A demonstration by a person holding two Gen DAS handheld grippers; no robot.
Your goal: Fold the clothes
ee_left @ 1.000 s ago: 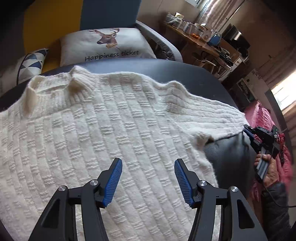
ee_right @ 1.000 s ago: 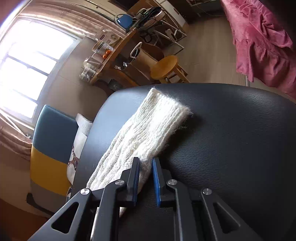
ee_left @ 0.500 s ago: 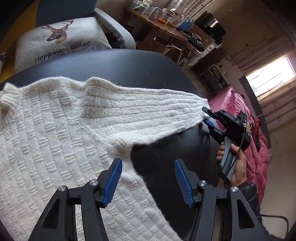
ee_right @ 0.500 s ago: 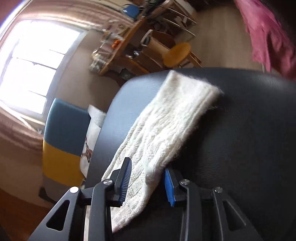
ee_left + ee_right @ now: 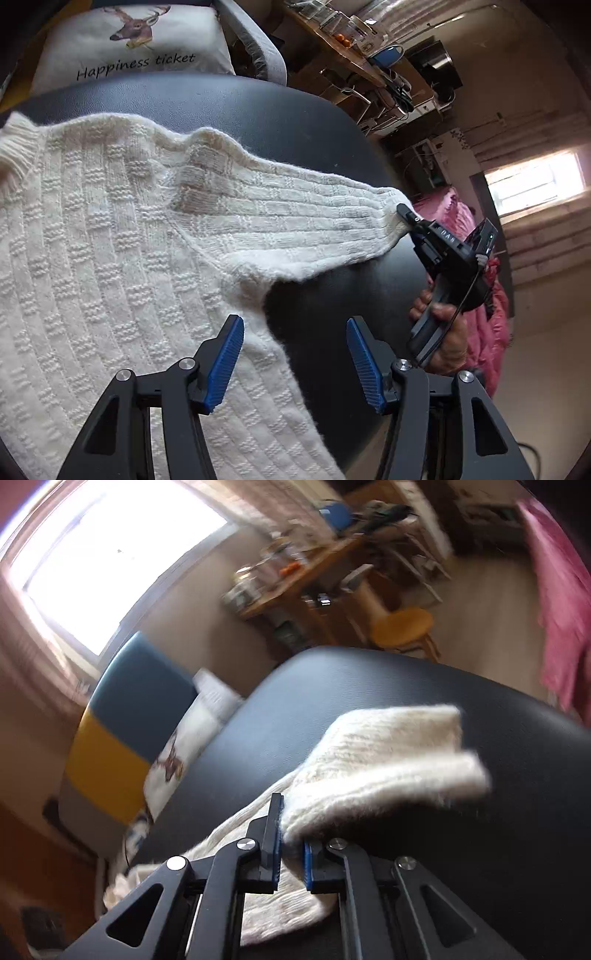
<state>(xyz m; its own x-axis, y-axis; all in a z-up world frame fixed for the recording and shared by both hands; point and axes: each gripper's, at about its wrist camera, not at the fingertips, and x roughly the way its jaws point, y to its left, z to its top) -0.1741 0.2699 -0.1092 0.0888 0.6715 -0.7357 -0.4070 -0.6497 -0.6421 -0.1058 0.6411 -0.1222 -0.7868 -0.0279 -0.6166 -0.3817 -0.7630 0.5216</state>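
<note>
1. The left tool (image 5: pixel 295 354) hovers at lower centre, fingers spread wide, over the cream cable-knit sweater (image 5: pixel 110 240) spread on the black padded surface (image 5: pixel 280 118).
2. The right tool (image 5: pixel 291 845), gripped by a hand (image 5: pixel 443 332) at frame right, pinches the sweater's sleeve cuff (image 5: pixel 388 760).

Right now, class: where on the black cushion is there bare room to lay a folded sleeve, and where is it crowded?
Bare black cushion shows in the wedge below the sleeve and right of the sweater body's side edge, in front of the open left gripper. A second bare strip runs between the sweater's shoulder and the deer pillow. Crowded: the sleeve's cuff, pinched in the right gripper.
</note>
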